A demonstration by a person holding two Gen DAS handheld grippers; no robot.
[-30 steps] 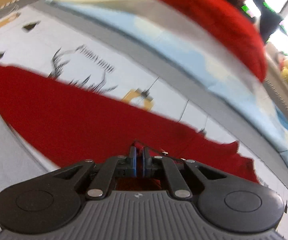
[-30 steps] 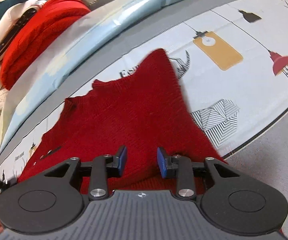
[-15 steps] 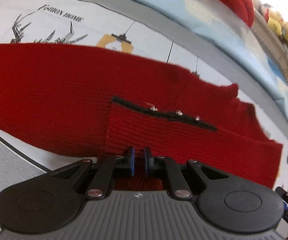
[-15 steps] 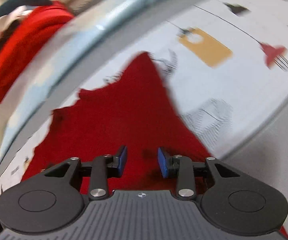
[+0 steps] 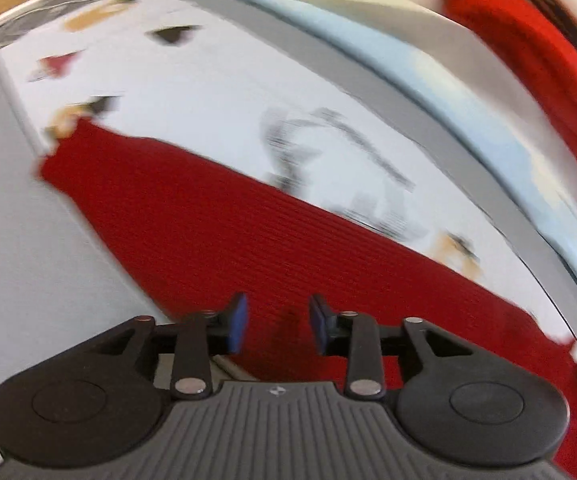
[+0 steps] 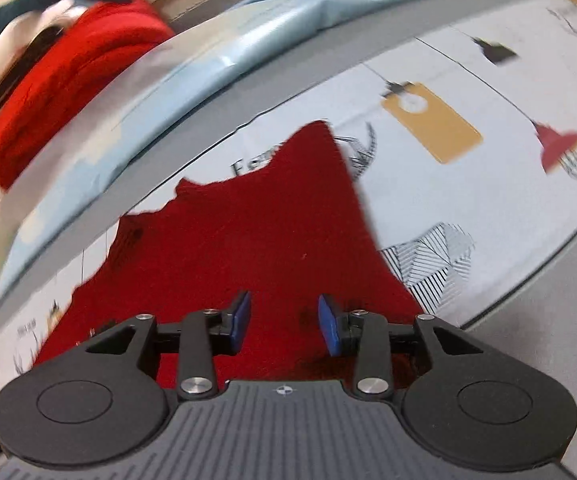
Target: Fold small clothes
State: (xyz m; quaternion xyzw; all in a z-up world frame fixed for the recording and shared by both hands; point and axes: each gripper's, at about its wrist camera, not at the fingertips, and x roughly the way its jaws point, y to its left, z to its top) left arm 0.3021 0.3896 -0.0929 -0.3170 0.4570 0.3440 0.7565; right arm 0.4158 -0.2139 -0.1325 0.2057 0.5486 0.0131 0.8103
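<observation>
Both grippers, left (image 5: 276, 322) and right (image 6: 284, 326), hover over the red garment (image 6: 248, 240), fingers opening, gripping nothing.

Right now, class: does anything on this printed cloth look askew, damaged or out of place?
Nothing looks damaged or spilled. The red knit garment lies flat but slanted across the printed tablecloth, its far edge uneven and stepped. The left-wrist view is too blurred for finer detail.

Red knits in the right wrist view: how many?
2. A dark red knit garment lies spread on the printed sheet, under the right gripper. A brighter red knit sits bundled in the blurred pile at upper left; more may be hidden there.
</observation>
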